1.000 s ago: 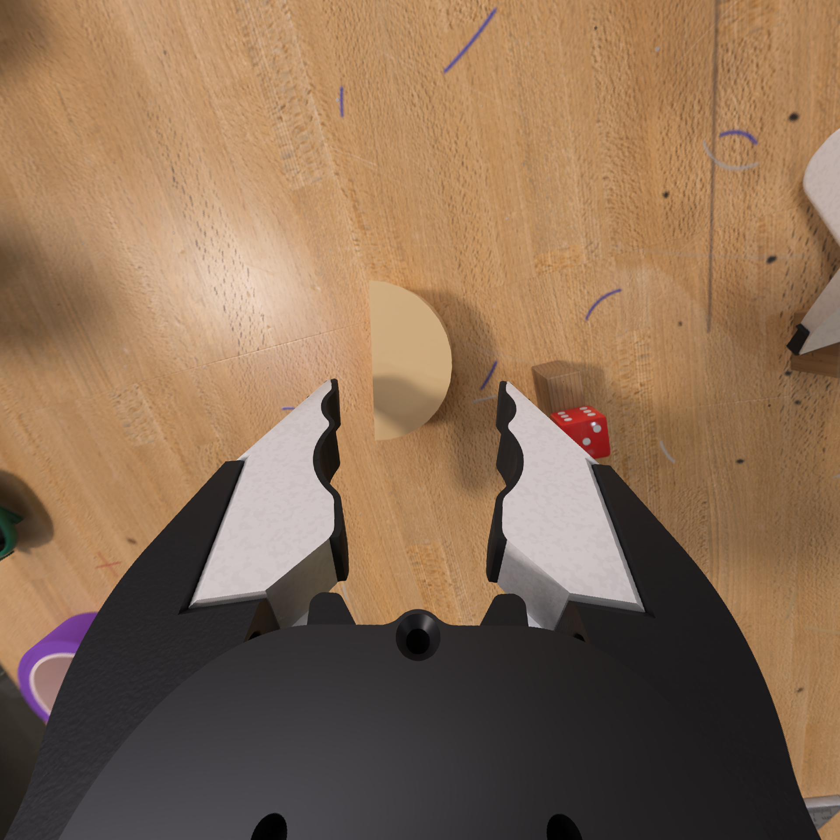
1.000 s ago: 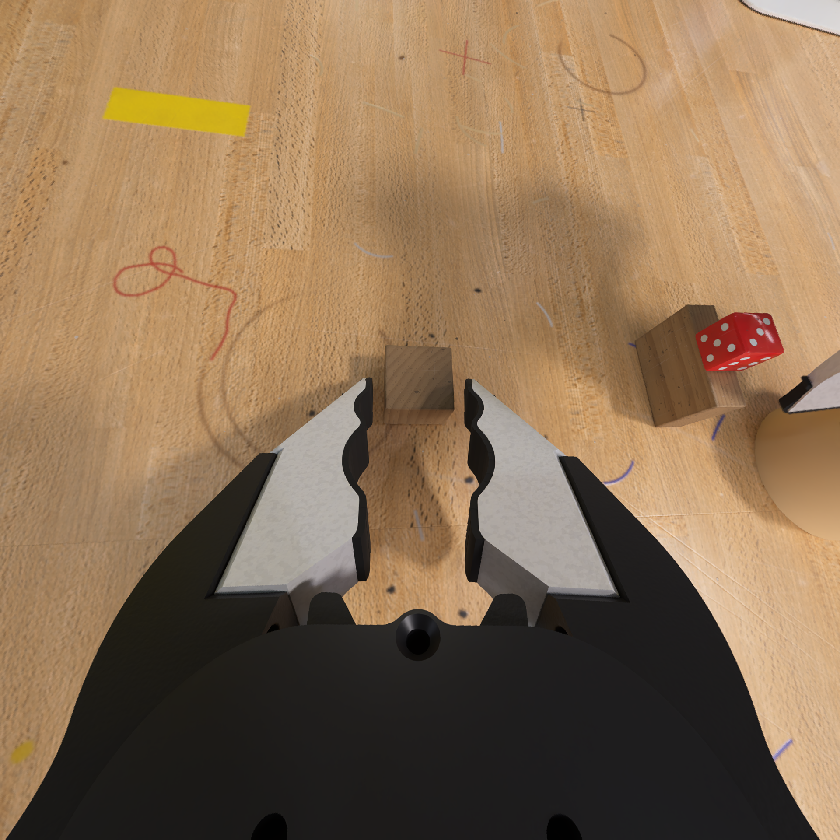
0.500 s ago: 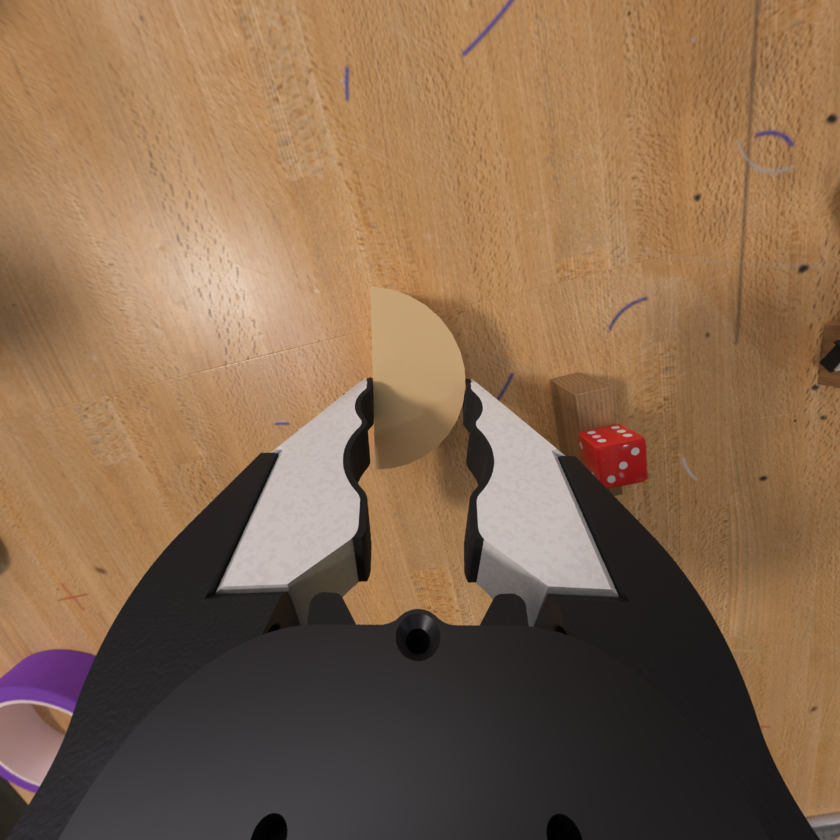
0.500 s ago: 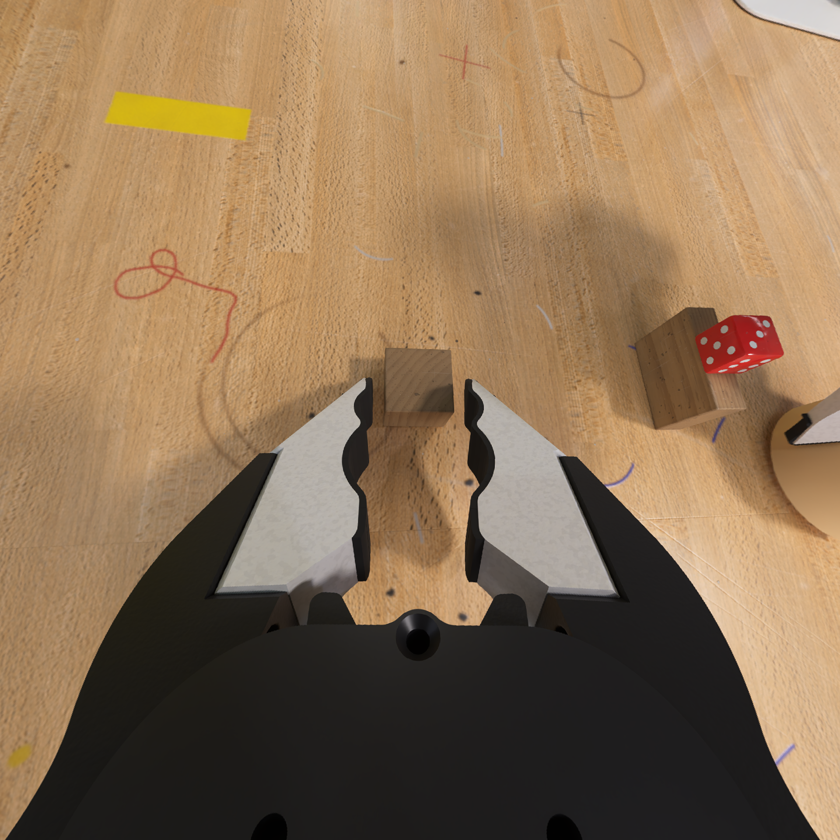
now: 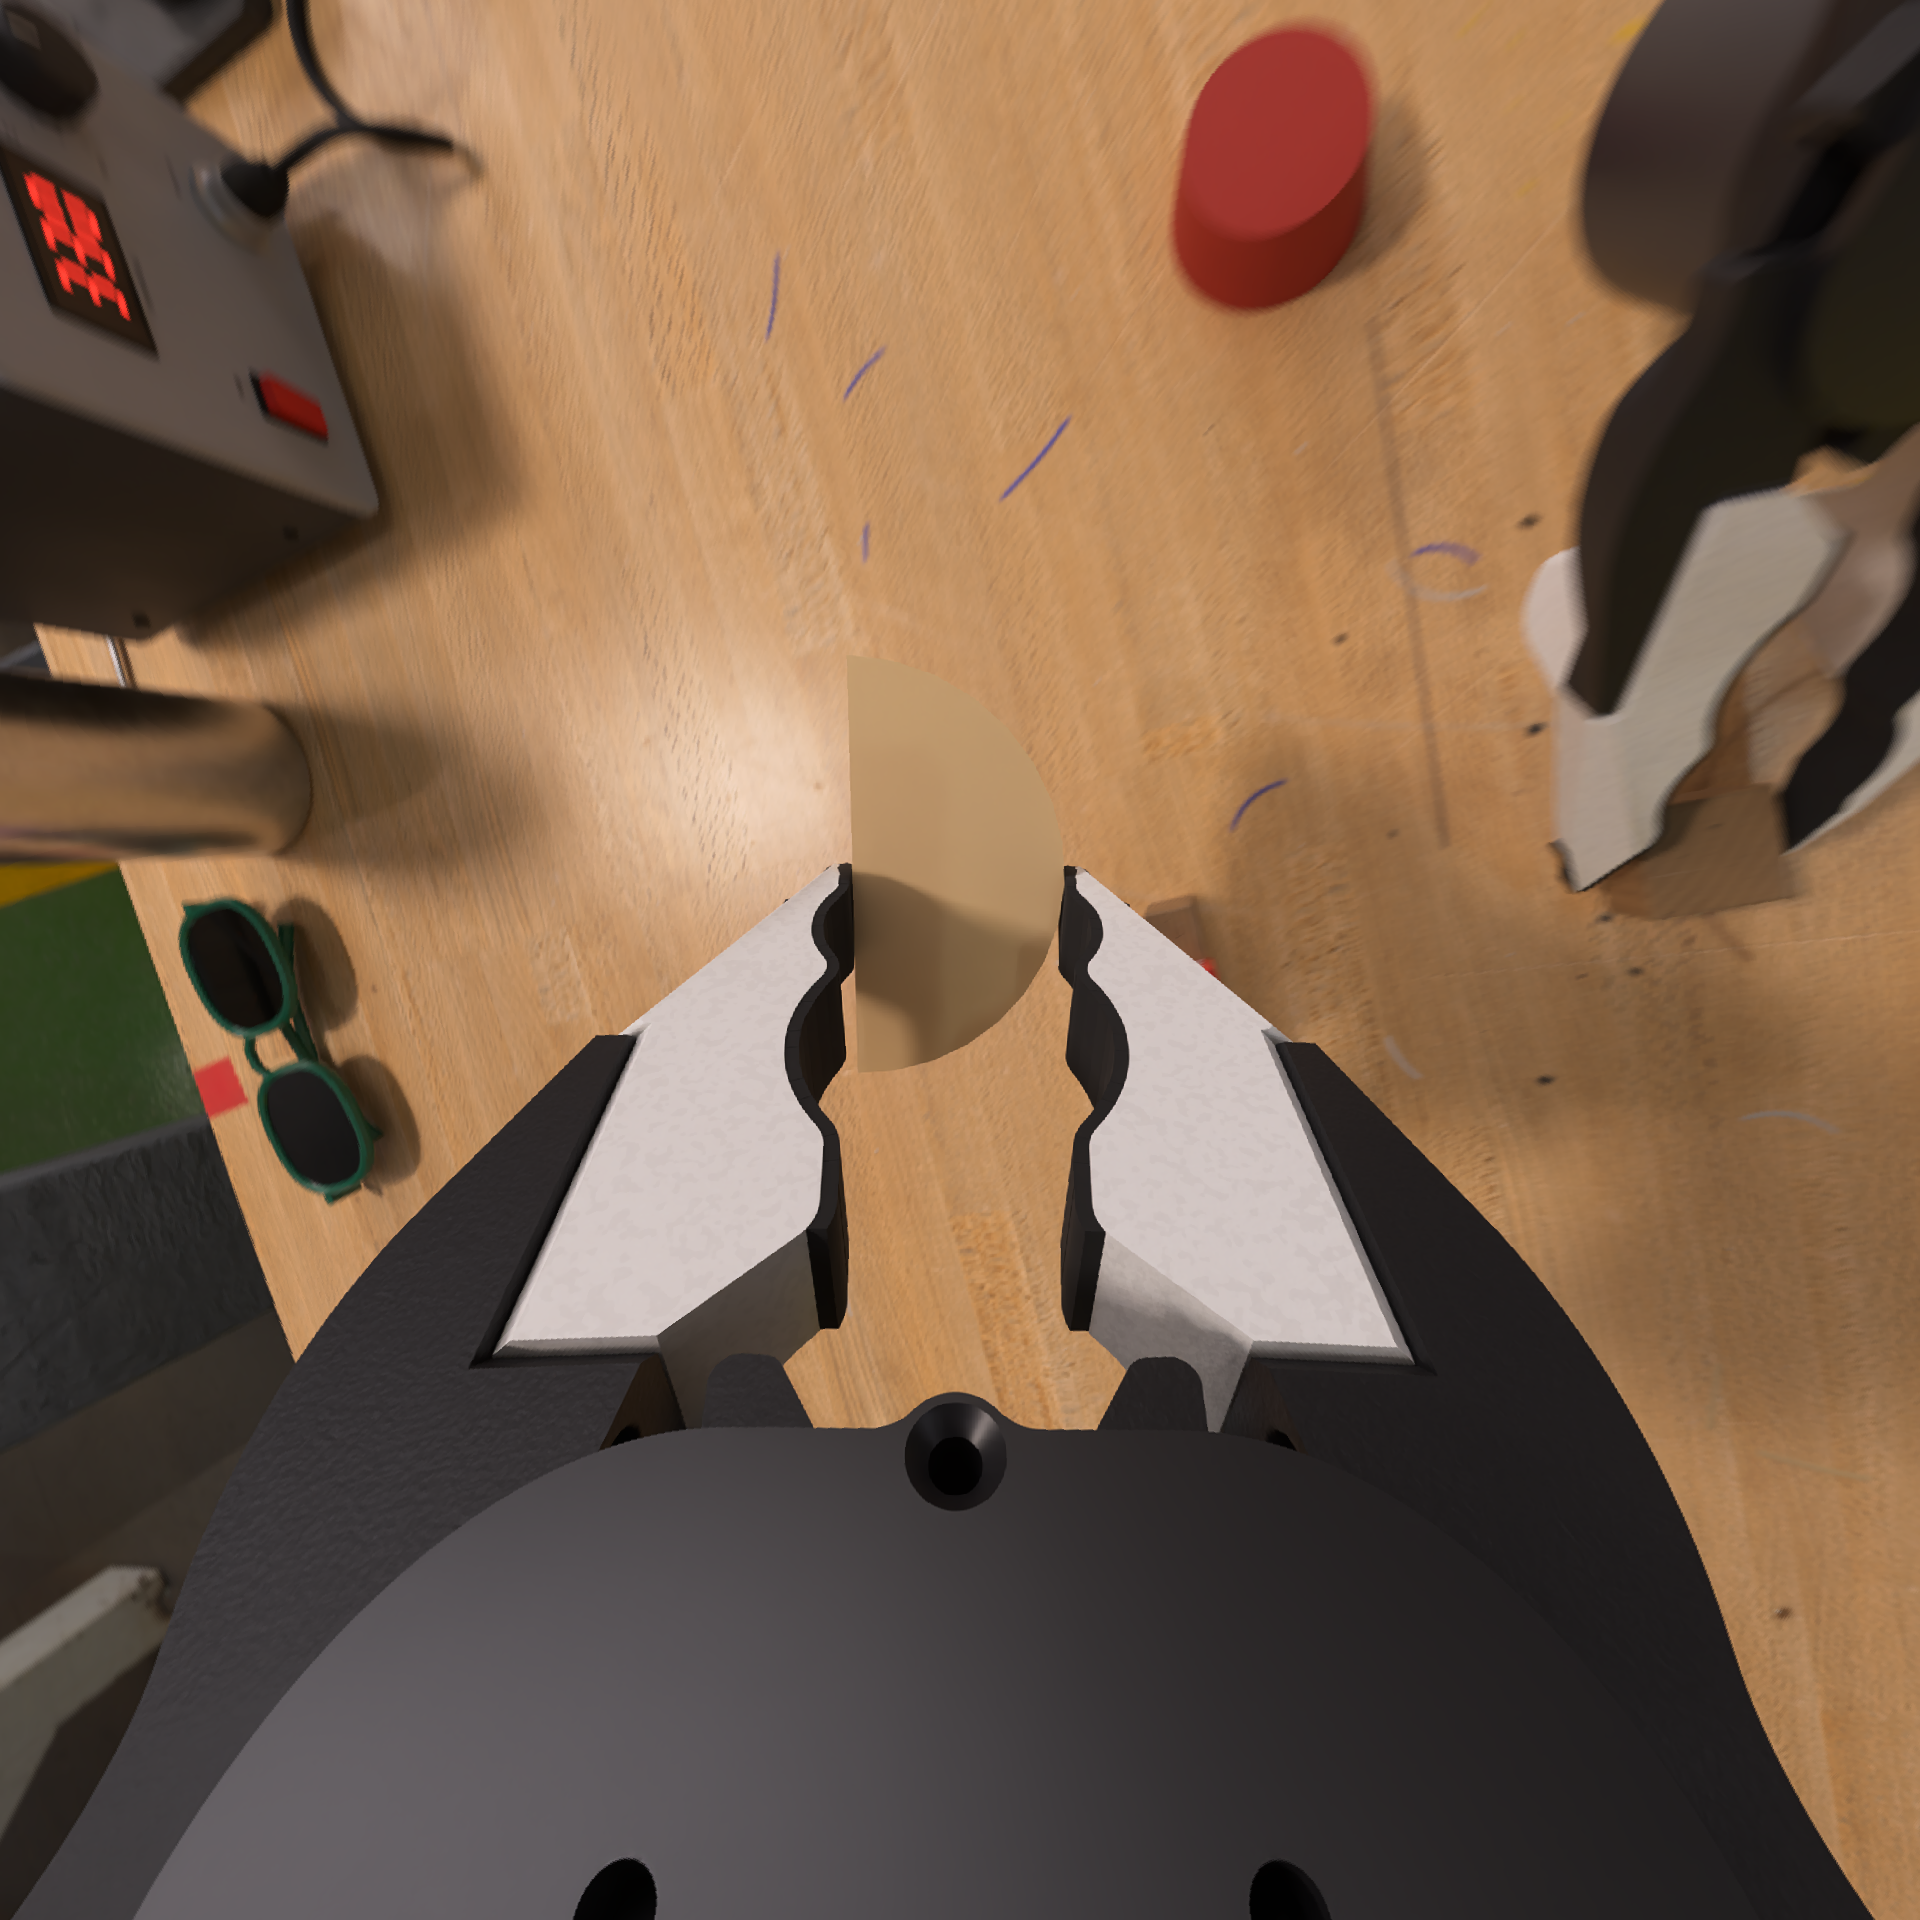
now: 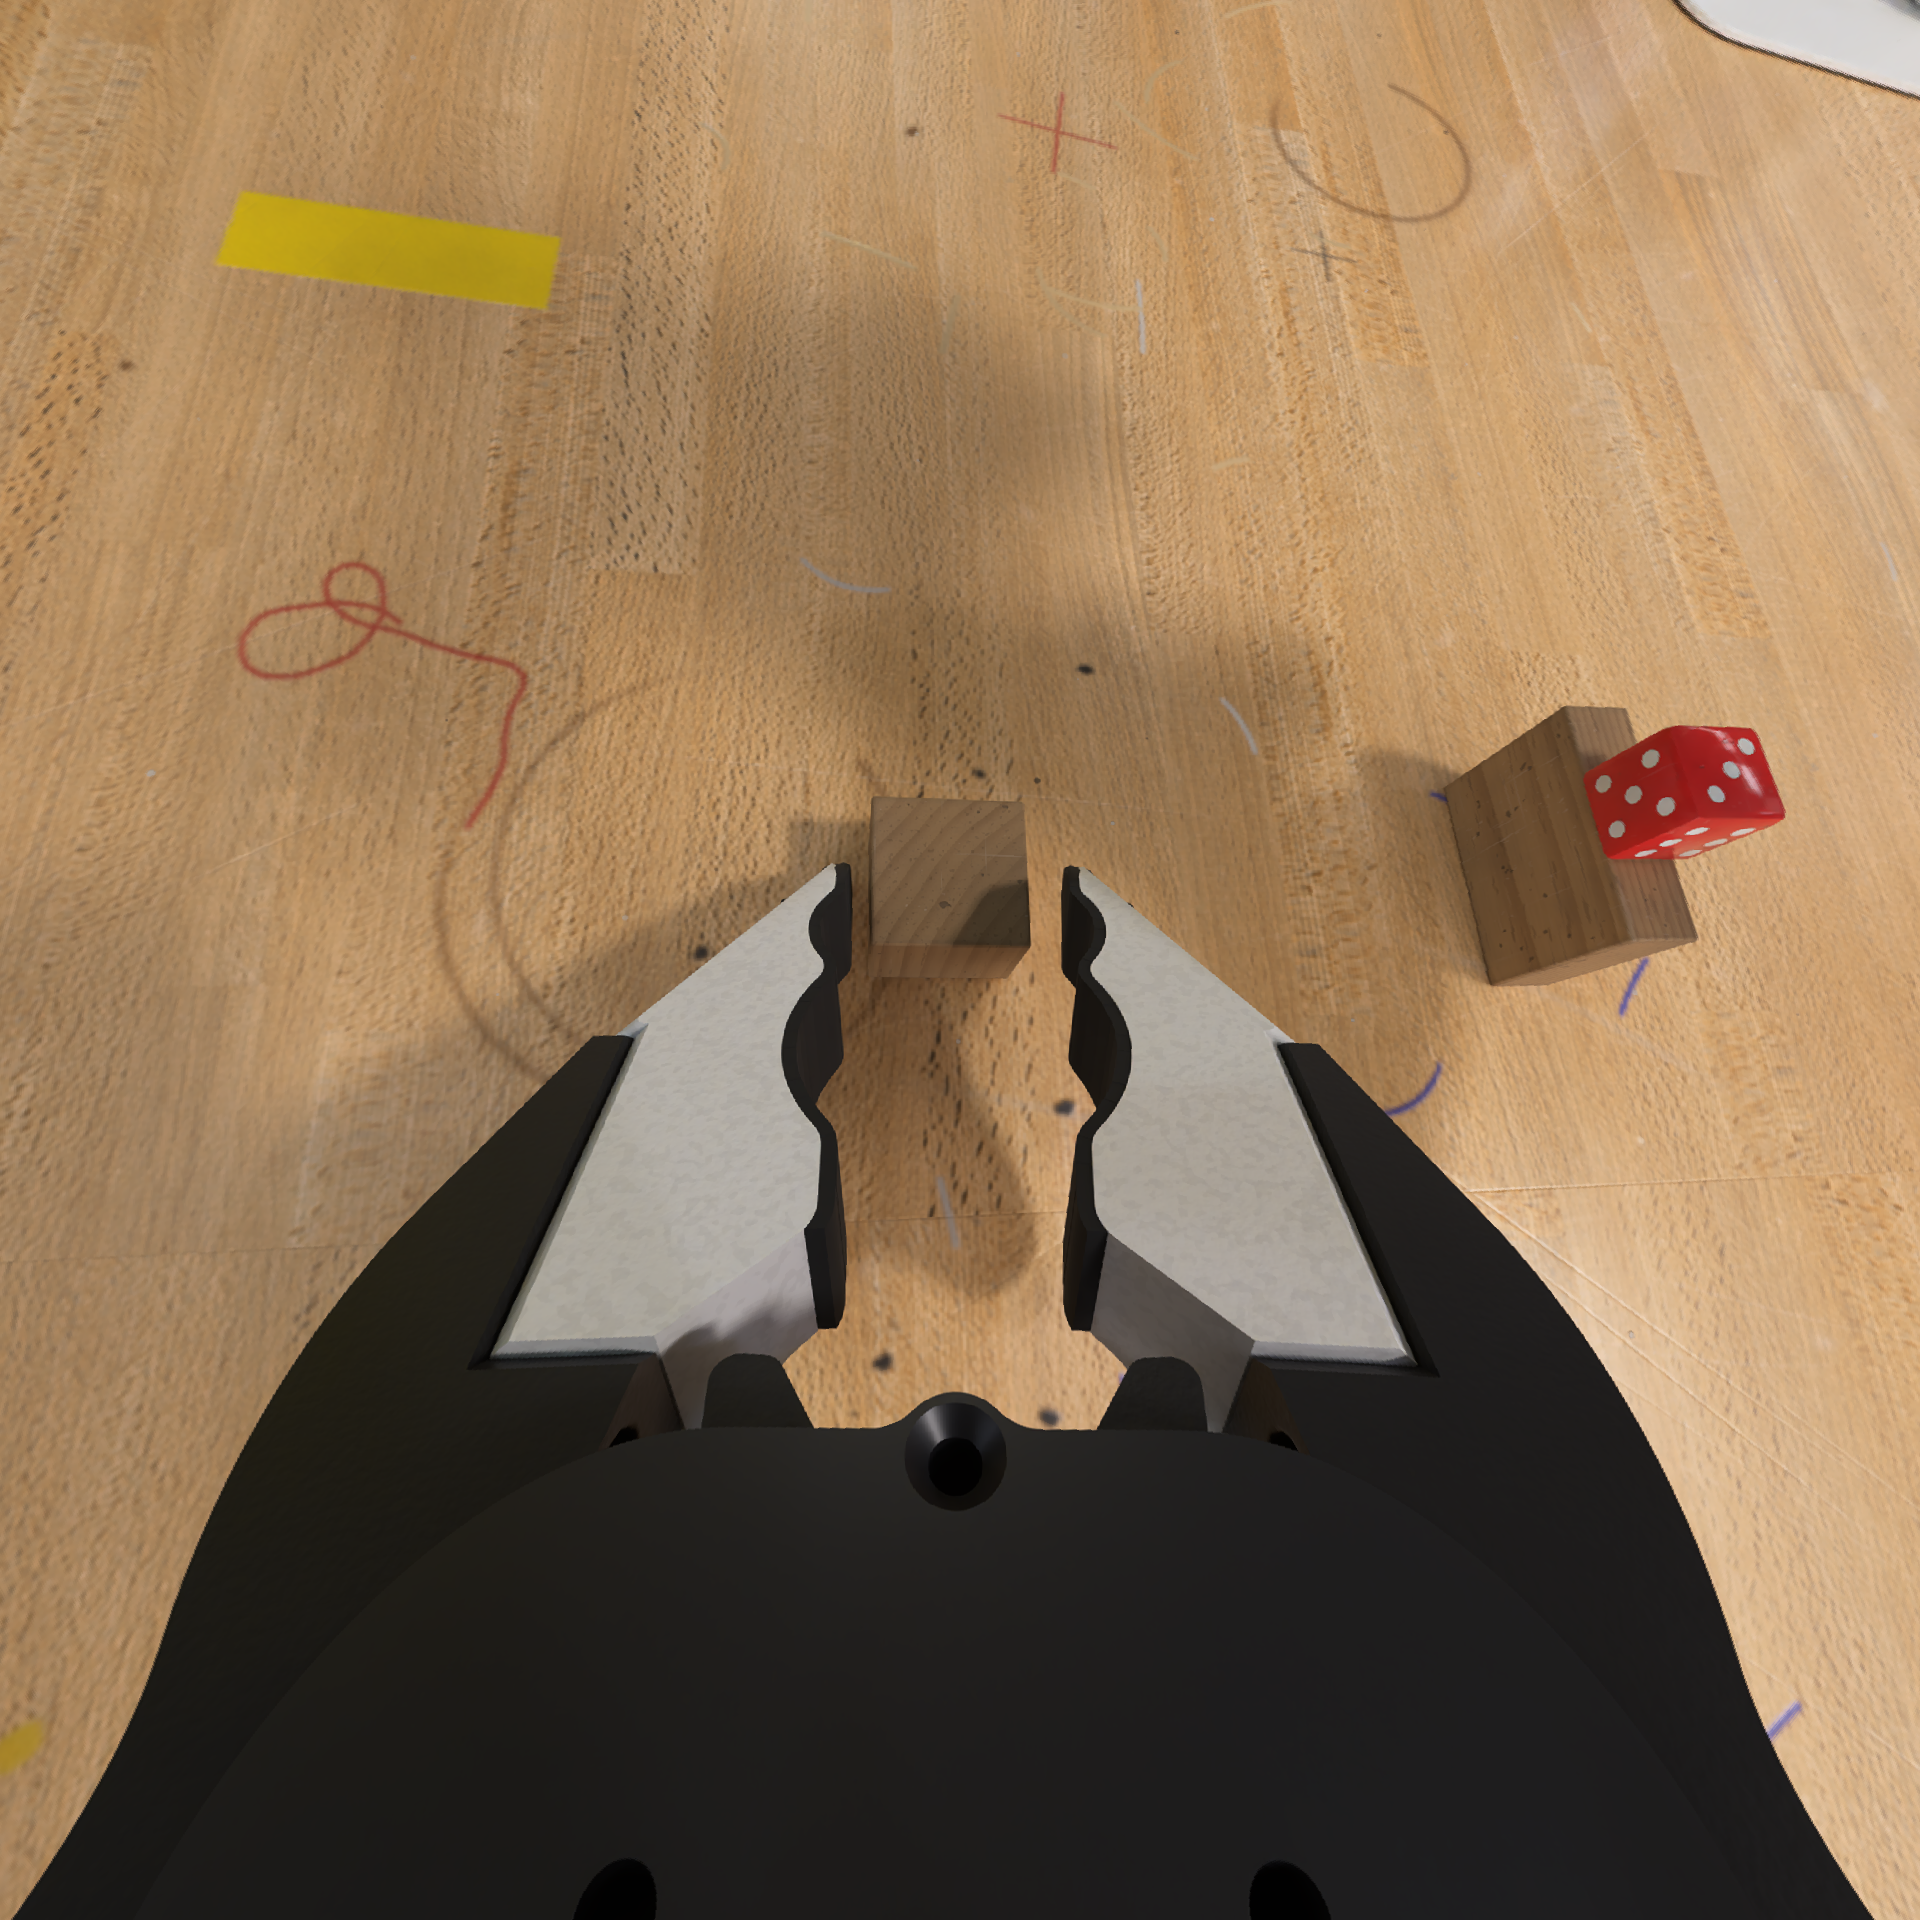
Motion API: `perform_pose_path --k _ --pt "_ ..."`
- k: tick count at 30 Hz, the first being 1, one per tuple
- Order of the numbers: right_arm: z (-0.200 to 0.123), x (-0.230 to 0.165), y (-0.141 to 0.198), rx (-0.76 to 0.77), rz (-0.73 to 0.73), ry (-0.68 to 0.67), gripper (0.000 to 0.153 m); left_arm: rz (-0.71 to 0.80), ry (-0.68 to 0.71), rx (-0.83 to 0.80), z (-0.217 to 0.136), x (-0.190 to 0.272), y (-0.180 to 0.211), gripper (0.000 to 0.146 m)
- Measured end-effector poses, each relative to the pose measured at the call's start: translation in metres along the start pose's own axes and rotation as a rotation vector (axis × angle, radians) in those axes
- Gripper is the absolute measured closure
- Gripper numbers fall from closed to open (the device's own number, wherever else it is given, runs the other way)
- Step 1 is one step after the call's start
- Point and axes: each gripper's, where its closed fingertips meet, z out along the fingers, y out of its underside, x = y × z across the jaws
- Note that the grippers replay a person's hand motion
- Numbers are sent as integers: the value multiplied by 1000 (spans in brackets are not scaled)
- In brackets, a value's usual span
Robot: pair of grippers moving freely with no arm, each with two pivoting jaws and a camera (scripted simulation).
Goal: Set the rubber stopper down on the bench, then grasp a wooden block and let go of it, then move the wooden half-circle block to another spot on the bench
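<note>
My left gripper (image 5: 956, 883) is shut on the tan wooden half-circle block (image 5: 935, 790) and holds it well above the bench, flat edge against the left finger. The red rubber stopper (image 5: 1273, 166) stands on the bench far ahead to the right. My right gripper (image 6: 956, 883) is low over the bench with its jaws partly apart on either side of a small wooden cube (image 6: 945, 862), with a narrow gap on each side. It also shows in the left wrist view (image 5: 1704, 831) at the right. A larger wooden block (image 6: 1548, 862) lies to the right.
A red die (image 6: 1683, 795) rests against the larger block. A grey box with a red display (image 5: 156, 312), a metal cylinder (image 5: 156, 769) and green sunglasses (image 5: 275, 1049) stand along the bench's left edge. A yellow tape strip (image 6: 384, 249) lies far left.
My left gripper closed on the half-circle block and then rose with it, so much more of the bench shows. The right gripper and the cube have not moved.
</note>
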Motion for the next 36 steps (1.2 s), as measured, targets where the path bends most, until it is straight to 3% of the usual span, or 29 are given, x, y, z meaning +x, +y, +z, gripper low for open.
perform_pose_path --k 4,8,17,25,27,30,36 --pt "0 0 0 0 -8 6 112 61 28 41 -5 30 -28 107" --pt "0 0 -1 7 -28 17 113 99 61 26 15 58 -40 107" --pt "0 2 -1 9 -42 30 113 59 172 -8 71 87 -40 107" --pt "0 2 0 8 -57 35 114 20 157 -63 94 86 -28 107" --pt "0 2 0 8 -59 35 114 20 139 -67 95 84 -28 103" --pt "-1 1 -2 9 -58 37 115 8 121 -54 93 81 -28 84" --pt "0 6 -2 10 -50 32 113 8 35 -11 54 69 -29 78"
